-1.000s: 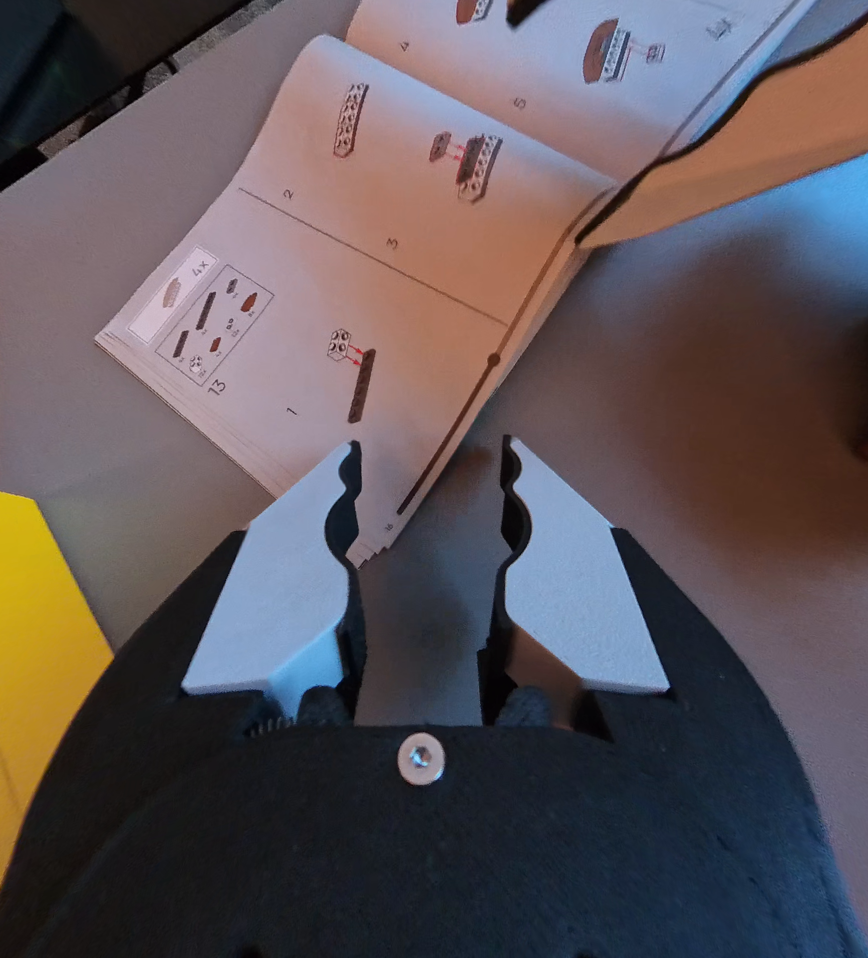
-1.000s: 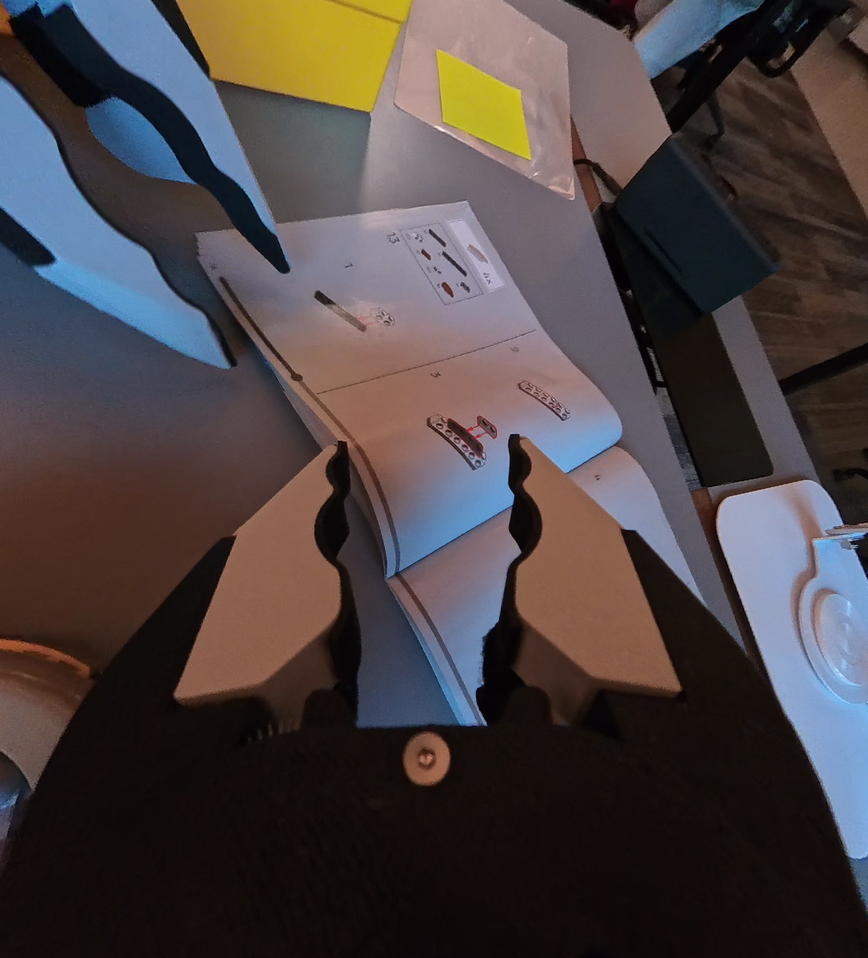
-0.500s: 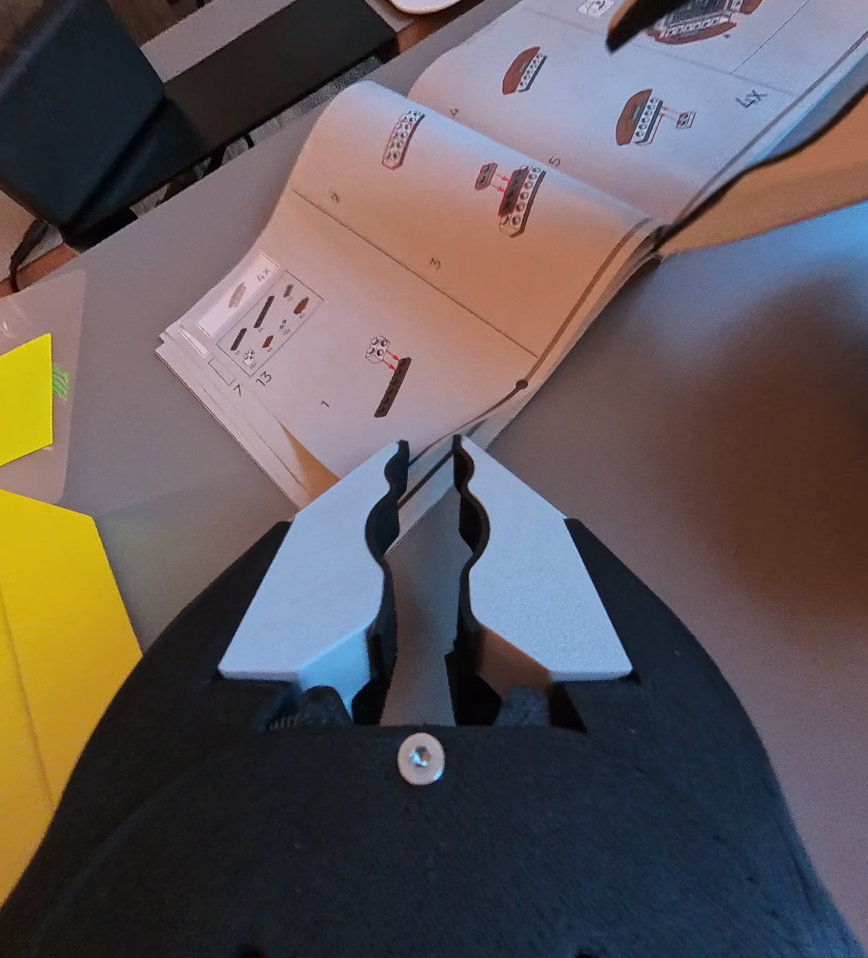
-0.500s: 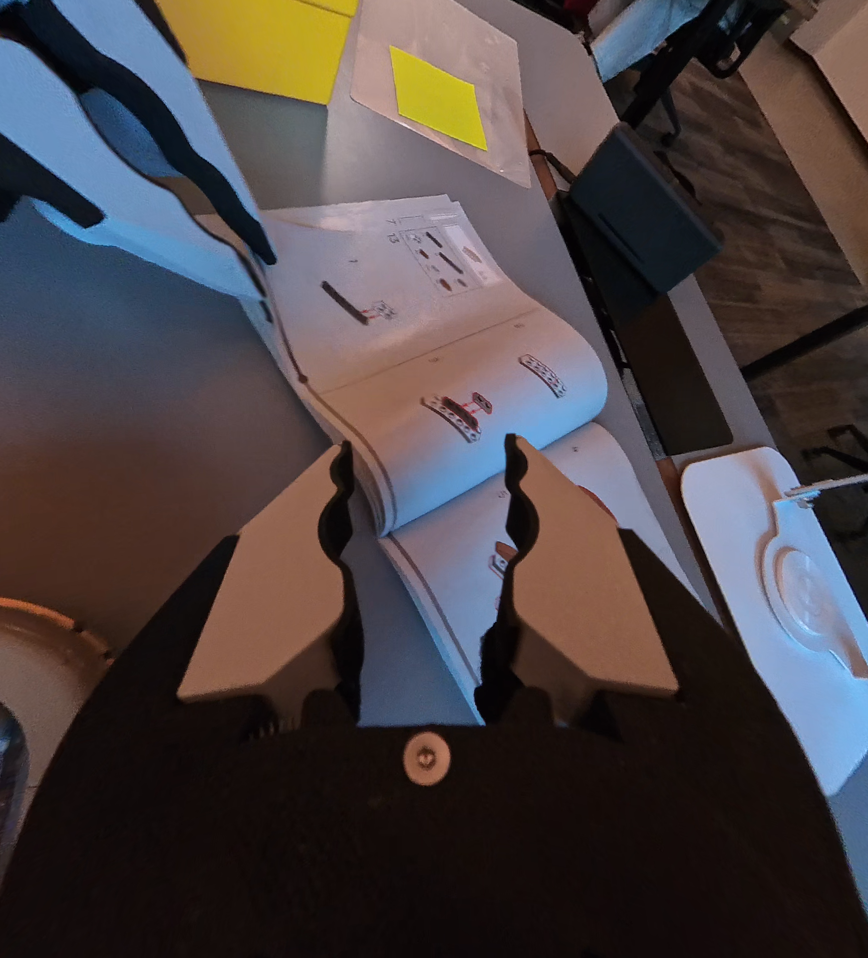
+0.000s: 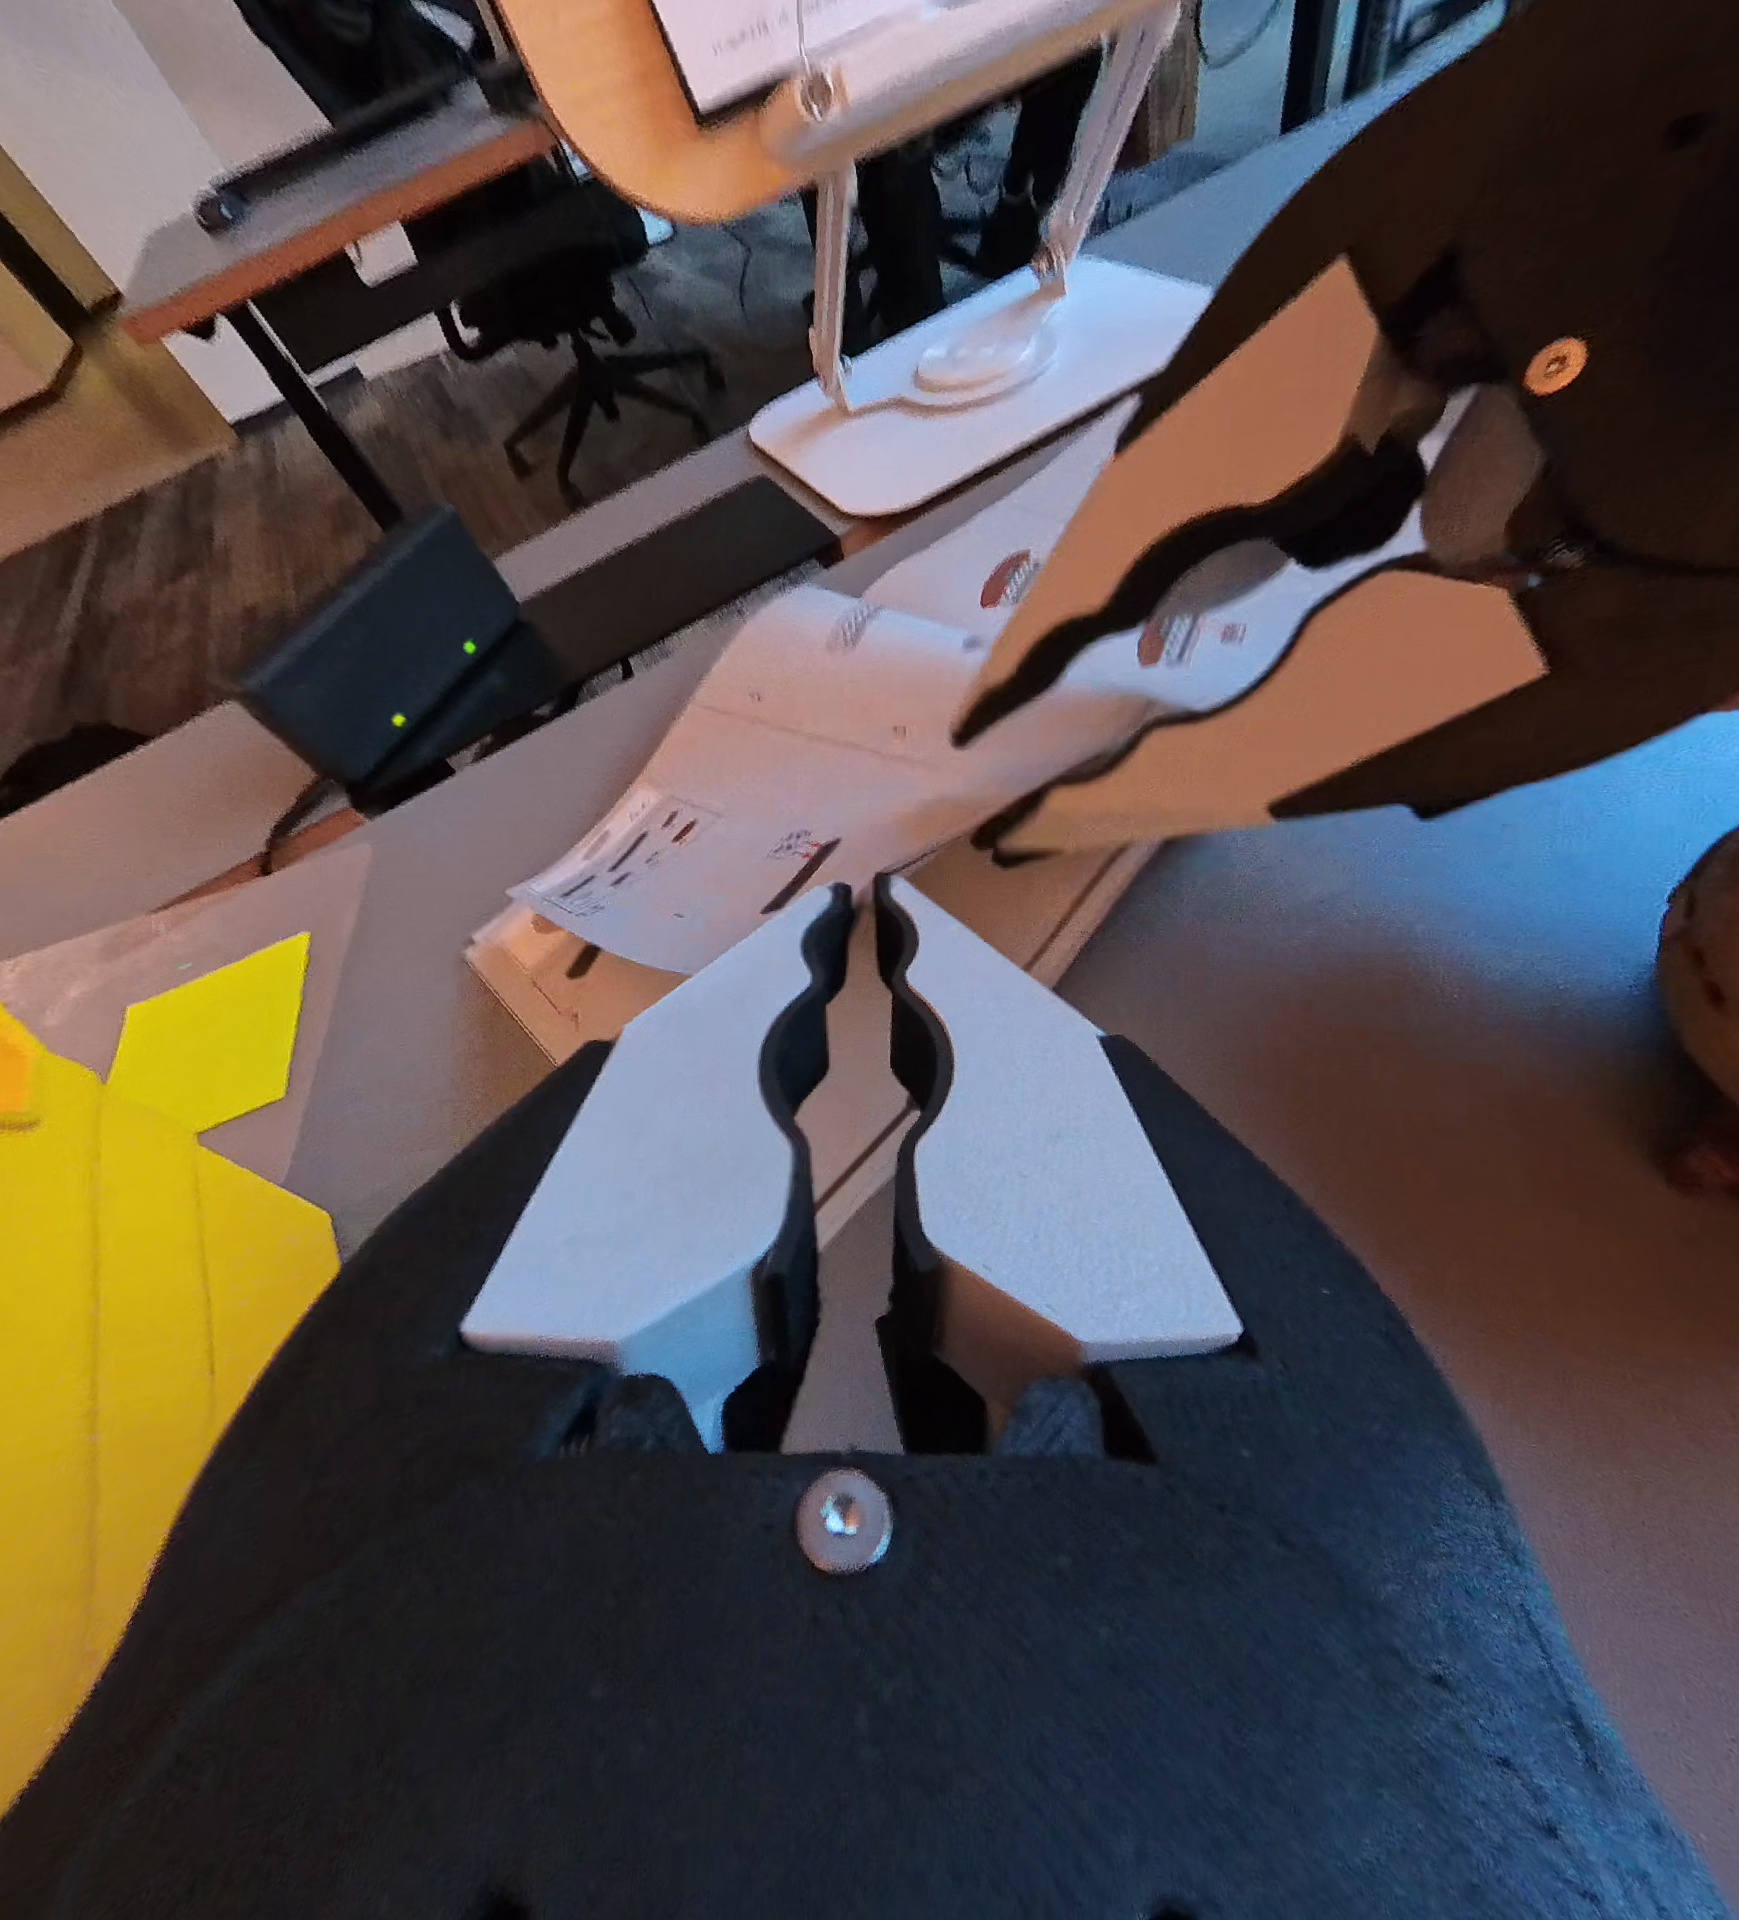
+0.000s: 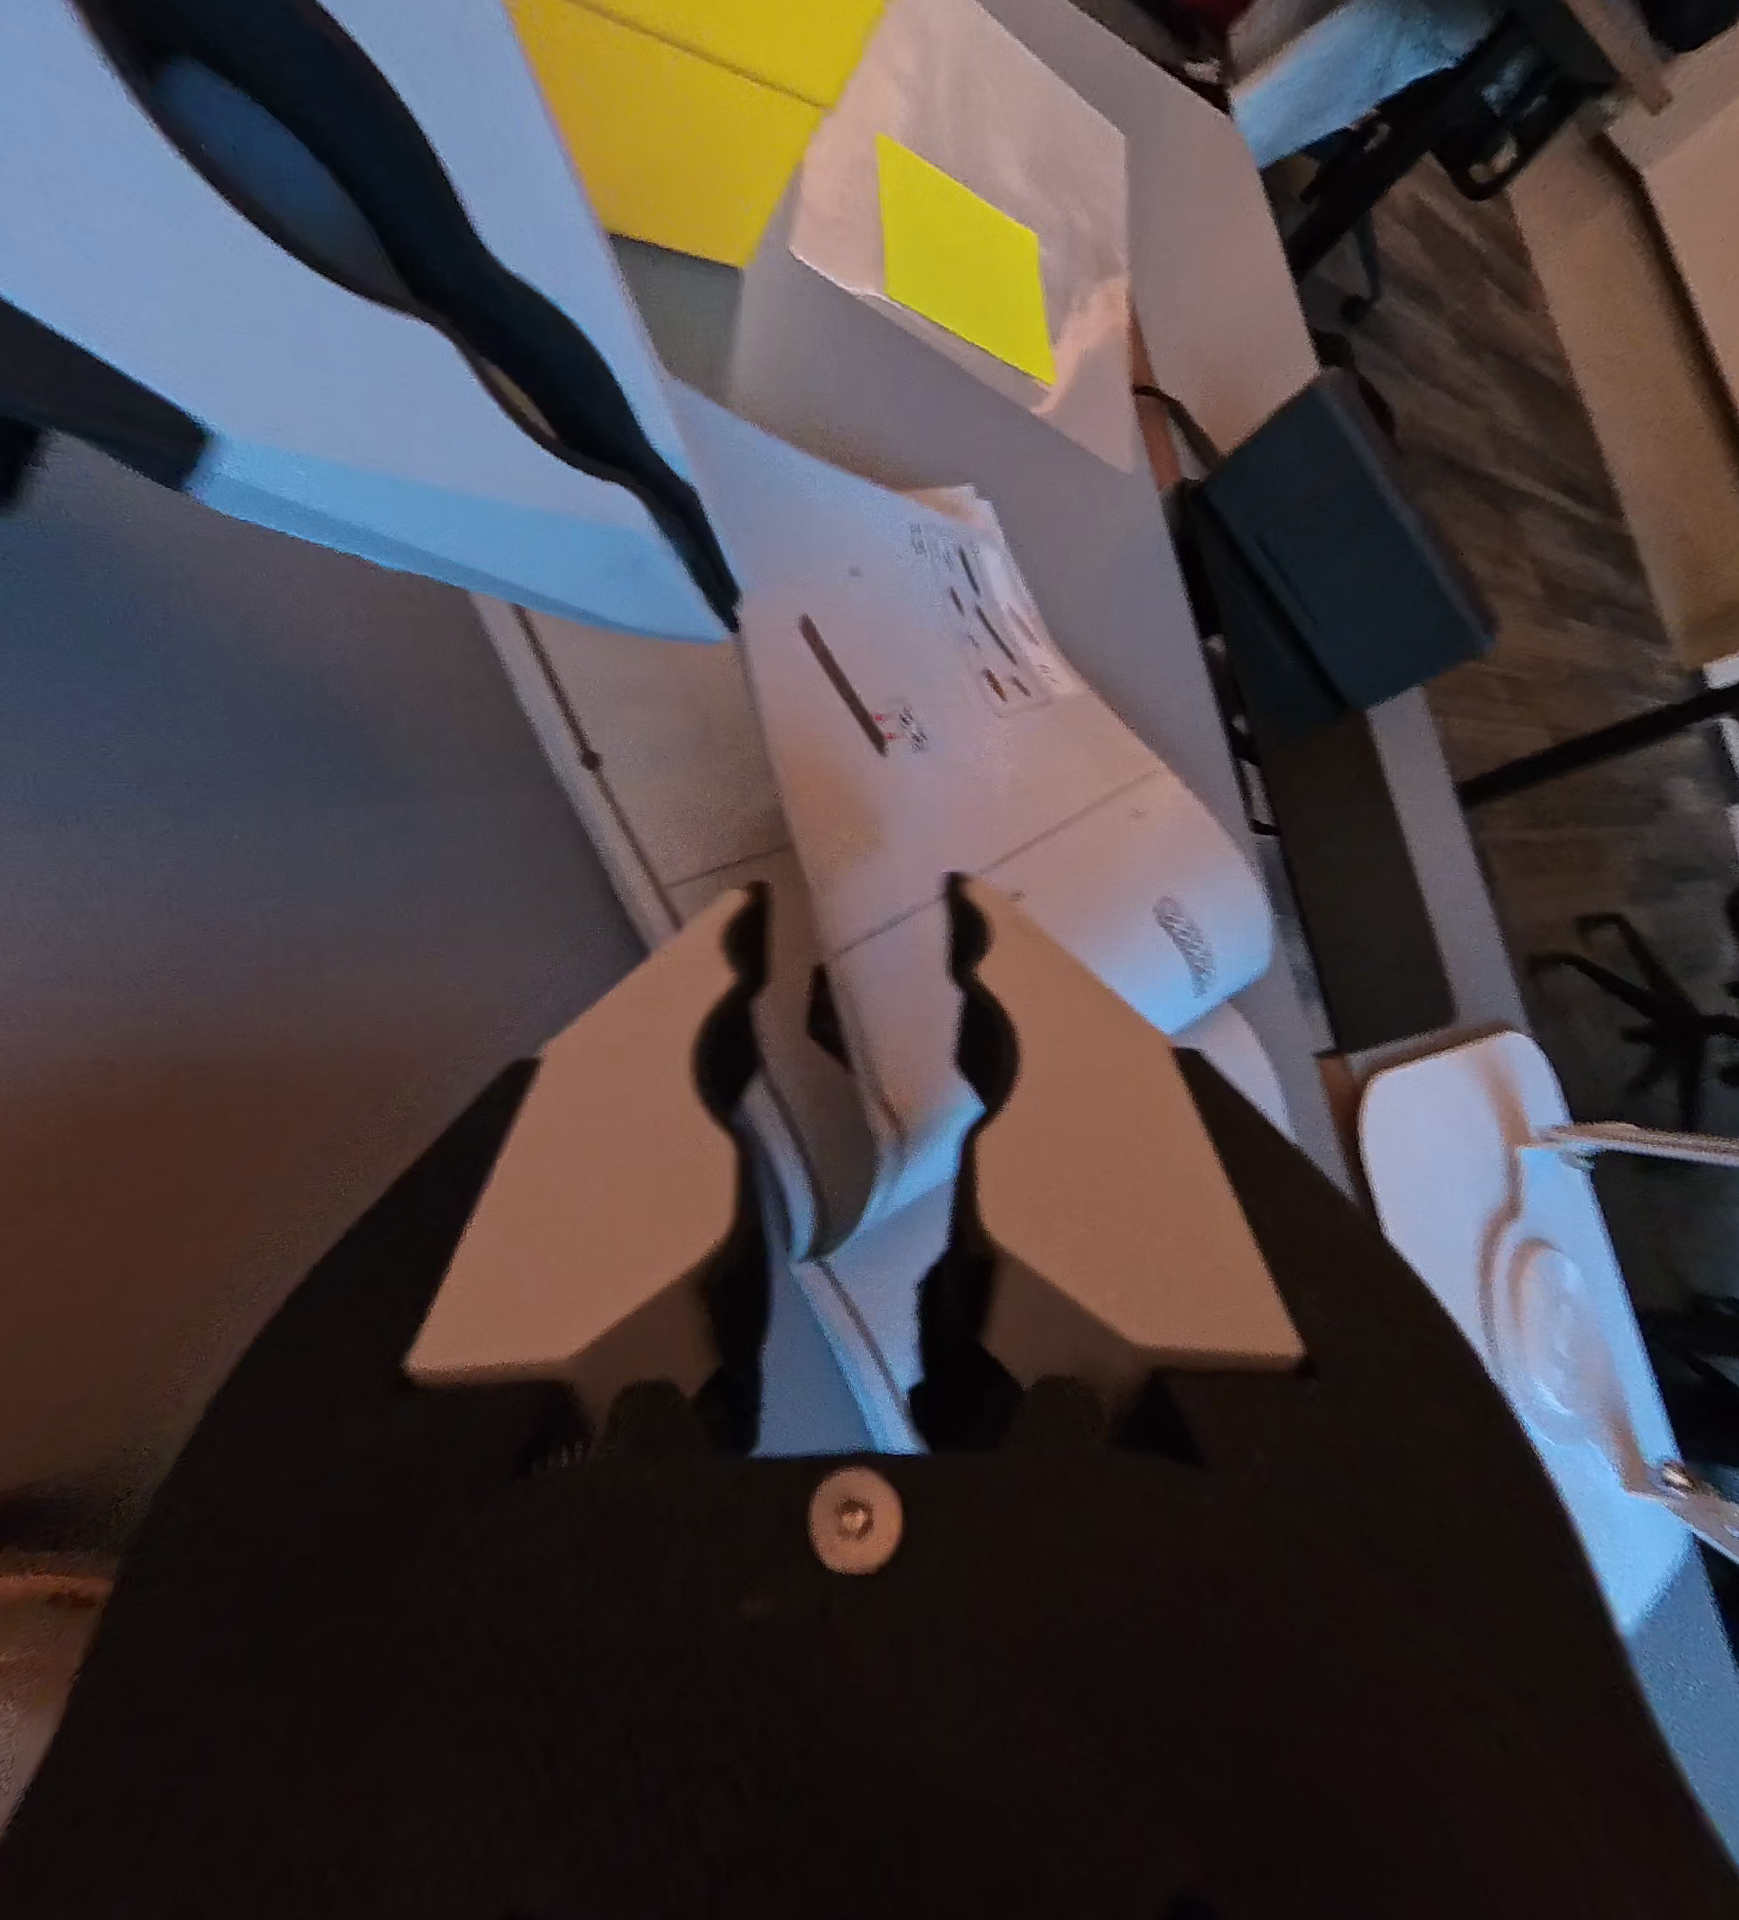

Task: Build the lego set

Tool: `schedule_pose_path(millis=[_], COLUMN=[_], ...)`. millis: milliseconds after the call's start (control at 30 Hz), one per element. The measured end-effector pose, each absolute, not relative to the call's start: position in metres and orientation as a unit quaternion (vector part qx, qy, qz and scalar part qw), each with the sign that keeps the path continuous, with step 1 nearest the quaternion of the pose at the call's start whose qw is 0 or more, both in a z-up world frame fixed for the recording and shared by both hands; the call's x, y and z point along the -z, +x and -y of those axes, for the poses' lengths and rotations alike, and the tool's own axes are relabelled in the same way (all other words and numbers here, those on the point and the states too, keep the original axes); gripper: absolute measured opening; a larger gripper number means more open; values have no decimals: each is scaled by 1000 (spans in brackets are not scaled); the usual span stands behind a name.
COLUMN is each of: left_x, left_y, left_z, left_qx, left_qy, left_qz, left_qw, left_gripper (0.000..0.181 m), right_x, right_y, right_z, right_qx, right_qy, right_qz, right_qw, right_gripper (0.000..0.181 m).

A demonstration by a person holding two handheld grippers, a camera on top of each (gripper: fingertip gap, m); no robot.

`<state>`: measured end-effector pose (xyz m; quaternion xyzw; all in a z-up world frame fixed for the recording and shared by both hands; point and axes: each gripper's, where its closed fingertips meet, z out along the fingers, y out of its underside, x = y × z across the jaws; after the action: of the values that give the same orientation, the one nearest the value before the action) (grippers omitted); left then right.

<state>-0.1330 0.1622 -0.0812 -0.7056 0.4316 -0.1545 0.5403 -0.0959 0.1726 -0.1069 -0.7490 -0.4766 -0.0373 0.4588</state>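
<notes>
My left gripper (image 5: 862, 896) is nearly closed, pinching a page corner of the booklet (image 5: 803, 769) on the table (image 5: 1364, 1091). My right gripper (image 6: 857, 894), fingers apart, straddles lifted pages by the spine; nothing gripped. Yellow box (image 5: 44, 1247) left.

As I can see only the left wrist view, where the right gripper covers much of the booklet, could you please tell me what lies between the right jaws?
Observer: In the right wrist view, a curled fold of booklet pages rises between the jaws of the right gripper, and those jaws stand apart.
Operator: Thank you. Where does the raised page go on that gripper's far side?
Observer: The top page runs down from the tips of the left gripper and bulges upward just to the right of the right jaws.
</notes>
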Motion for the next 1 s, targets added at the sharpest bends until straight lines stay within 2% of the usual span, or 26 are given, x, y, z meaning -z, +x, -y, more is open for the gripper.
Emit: schedule_pose_path(millis=[33,67,100,167,267,333,433,500,533,600,633,700,767,833,1000], left_x=[75,69,66,75,112,134,154,156,157,158,159,161,161,161,160], left_y=[-134,-135,-137,-141,-155,-162,-169,-162,-162,-165,-166,-165,-163,-165,-166], left_z=[-162,-162,-160,-155,-158,-164,-170,-165,-165,-168,-169,-167,-165,-168,-169], left_qx=[162,175,194,226,190,127,55,93,101,110,117,139,156,151,161], left_qy=[-701,-698,-701,-718,-760,-776,-792,-802,-808,-816,-820,-824,-824,-824,-826], left_qz=[-421,-409,-402,-404,-423,-448,-460,-449,-442,-429,-423,-418,-416,-412,-404], left_qw=[552,561,556,521,455,426,398,383,375,372,368,356,353,358,357], left_gripper=[12,35,50,60,56,60,58,60,60,64,64,58,44,28,25], right_x=[104,99,94,83,70,67,56,34,18,-11,-14,5,46,82,114], right_y=[-91,-86,-78,-60,-28,-4,39,64,72,62,39,-8,-43,-56,-77], right_z=[-176,-179,-182,-186,-185,-181,-172,-164,-158,-147,-142,-136,-134,-138,-148], right_qx=[50,60,72,94,113,121,159,182,188,168,128,59,5,-4,-33], right_qy=[-749,-750,-756,-761,-773,-787,-792,-773,-755,-705,-685,-673,-698,-719,-734], right_qz=[472,460,441,403,343,303,234,184,165,184,239,350,436,480,507], right_qw=[463,471,478,499,521,524,541,579,607,663,676,649,569,503,451], right_gripper=[13,5,0,0,2,11,40,62,67,64,52,50,61,65,64])
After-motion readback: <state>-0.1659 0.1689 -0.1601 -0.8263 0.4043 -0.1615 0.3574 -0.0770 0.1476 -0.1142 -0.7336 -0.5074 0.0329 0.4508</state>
